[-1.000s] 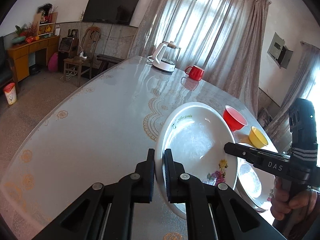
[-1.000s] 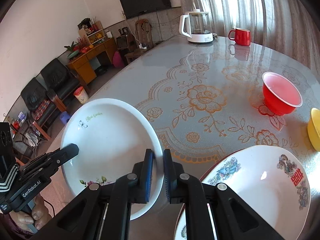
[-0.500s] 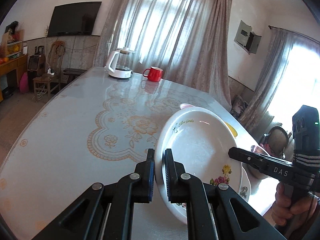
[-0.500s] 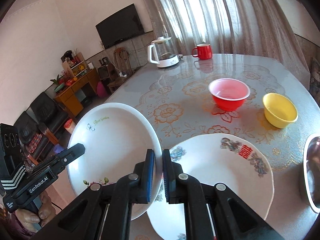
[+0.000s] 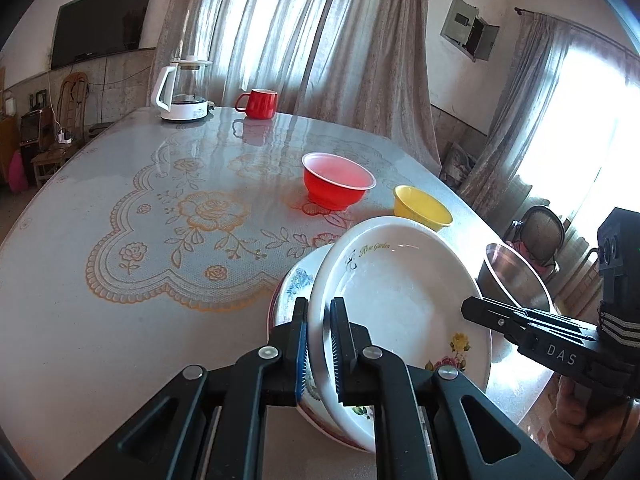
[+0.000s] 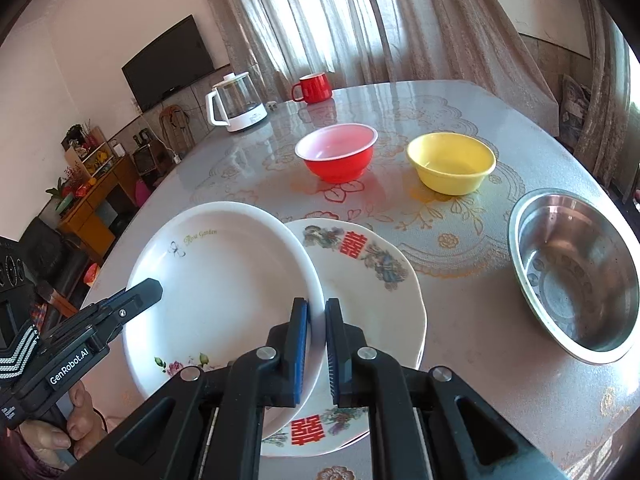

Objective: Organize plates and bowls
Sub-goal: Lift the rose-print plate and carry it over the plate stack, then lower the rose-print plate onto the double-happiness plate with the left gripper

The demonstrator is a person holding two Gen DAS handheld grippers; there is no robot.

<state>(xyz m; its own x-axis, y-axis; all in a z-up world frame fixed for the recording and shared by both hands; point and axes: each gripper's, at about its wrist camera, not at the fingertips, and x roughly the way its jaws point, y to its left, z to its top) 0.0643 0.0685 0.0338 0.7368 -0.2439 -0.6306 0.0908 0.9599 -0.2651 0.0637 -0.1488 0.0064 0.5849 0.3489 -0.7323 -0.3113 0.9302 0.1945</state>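
Tilting above the decorated plate (image 6: 394, 300), the white Rose Garden plate (image 6: 224, 276) hangs with its lettered rim pointing to the far side. The left gripper (image 5: 320, 344) pinches its left rim, the right gripper (image 6: 316, 344) its right. Farther off stand a red bowl (image 6: 338, 152) and a yellow bowl (image 6: 452, 162); a steel bowl (image 6: 576, 276) sits right, near the table (image 6: 472, 320) edge, bare tabletop between.
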